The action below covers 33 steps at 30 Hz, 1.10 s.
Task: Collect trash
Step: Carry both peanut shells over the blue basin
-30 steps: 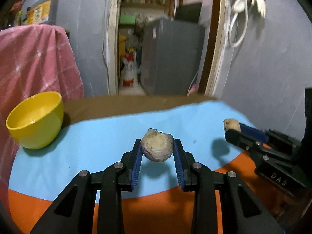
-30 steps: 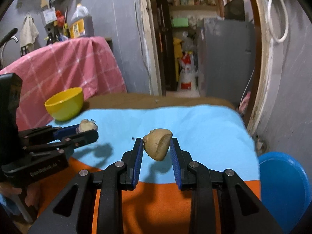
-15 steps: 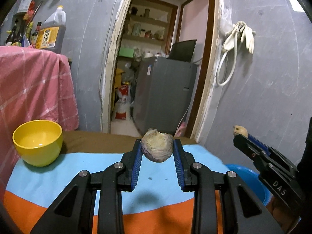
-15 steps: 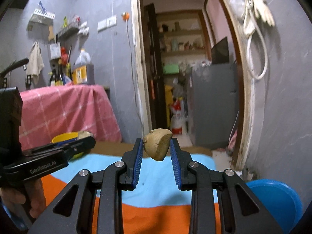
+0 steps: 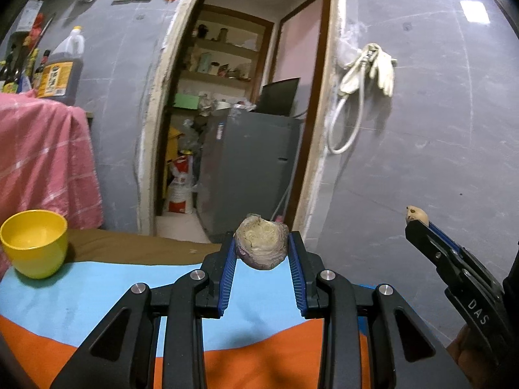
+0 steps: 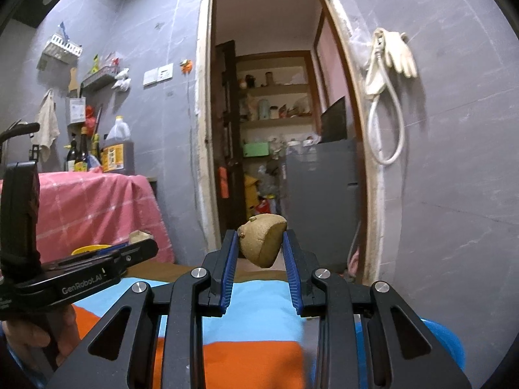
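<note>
My left gripper [image 5: 261,249] is shut on a round purplish vegetable scrap [image 5: 261,245] with a pale cut face, held above the blue and orange table cloth [image 5: 97,298]. My right gripper [image 6: 262,246] is shut on a brown potato piece [image 6: 262,243], also lifted off the table. In the left wrist view the right gripper [image 5: 418,223] shows at the right with the potato piece [image 5: 416,213] at its tip. The right wrist view shows the left gripper [image 6: 142,243] at the left, with its scrap [image 6: 139,236] peeking above the fingers.
A yellow bowl [image 5: 34,243] stands at the table's far left, with a pink checked cloth [image 5: 42,162] behind it. A blue bin [image 6: 444,340] sits low at the right beside the table. Ahead is a doorway with a grey fridge [image 5: 249,175]. Gloves and a hose [image 6: 389,64] hang on the wall.
Both grippers have risen and tilted upward with their scraps still held. The table has dropped low in both views and the wall and doorway now fill them.
</note>
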Tool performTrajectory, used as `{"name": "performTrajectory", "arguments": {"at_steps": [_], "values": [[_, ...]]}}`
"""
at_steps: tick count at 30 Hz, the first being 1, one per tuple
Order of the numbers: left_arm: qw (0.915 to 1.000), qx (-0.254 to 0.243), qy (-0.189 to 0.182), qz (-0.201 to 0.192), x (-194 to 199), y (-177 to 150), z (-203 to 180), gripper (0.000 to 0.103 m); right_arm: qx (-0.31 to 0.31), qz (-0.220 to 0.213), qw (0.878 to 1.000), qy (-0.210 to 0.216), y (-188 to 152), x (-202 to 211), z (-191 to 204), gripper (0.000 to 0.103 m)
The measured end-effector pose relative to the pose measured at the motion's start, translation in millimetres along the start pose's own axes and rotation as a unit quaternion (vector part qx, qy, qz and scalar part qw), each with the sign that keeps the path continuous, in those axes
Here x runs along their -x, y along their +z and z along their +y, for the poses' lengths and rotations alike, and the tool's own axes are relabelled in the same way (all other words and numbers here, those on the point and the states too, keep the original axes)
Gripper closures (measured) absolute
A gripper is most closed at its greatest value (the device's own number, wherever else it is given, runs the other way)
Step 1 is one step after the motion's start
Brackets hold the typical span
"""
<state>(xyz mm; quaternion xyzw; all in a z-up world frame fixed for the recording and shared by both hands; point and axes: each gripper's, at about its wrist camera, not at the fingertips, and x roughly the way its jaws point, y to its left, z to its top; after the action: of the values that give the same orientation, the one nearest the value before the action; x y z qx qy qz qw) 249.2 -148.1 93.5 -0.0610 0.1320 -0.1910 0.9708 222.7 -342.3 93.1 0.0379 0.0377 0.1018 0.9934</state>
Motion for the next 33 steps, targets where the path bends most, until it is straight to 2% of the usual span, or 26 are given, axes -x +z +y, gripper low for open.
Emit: {"name": "performTrajectory", "arguments": {"at_steps": [9,16,27,33], "values": [[0.999,-0.025,-0.036,0.006,-9.3,-5.0,-45.2,0.076,-0.012,-0.006,0.999,-0.039,-3.9,26.9,-32.0,0.077],[0.9967,-0.049,-0.056,0.033,-25.0,-15.5,-75.5,0.076,-0.033,0.006,0.997,-0.067,-8.9,39.0,-56.4,0.077],[0.9895,-0.089,-0.075,0.086,-49.8,-43.3,-114.2,0.076,-0.049,0.062,0.99,-0.114,-26.3,43.8,-87.1,0.077],[0.9844,-0.091,-0.078,0.129,-68.7,-59.9,-124.3,0.076,-0.068,0.102,0.983,-0.133,-34.6,41.0,-104.4,0.077]]}}
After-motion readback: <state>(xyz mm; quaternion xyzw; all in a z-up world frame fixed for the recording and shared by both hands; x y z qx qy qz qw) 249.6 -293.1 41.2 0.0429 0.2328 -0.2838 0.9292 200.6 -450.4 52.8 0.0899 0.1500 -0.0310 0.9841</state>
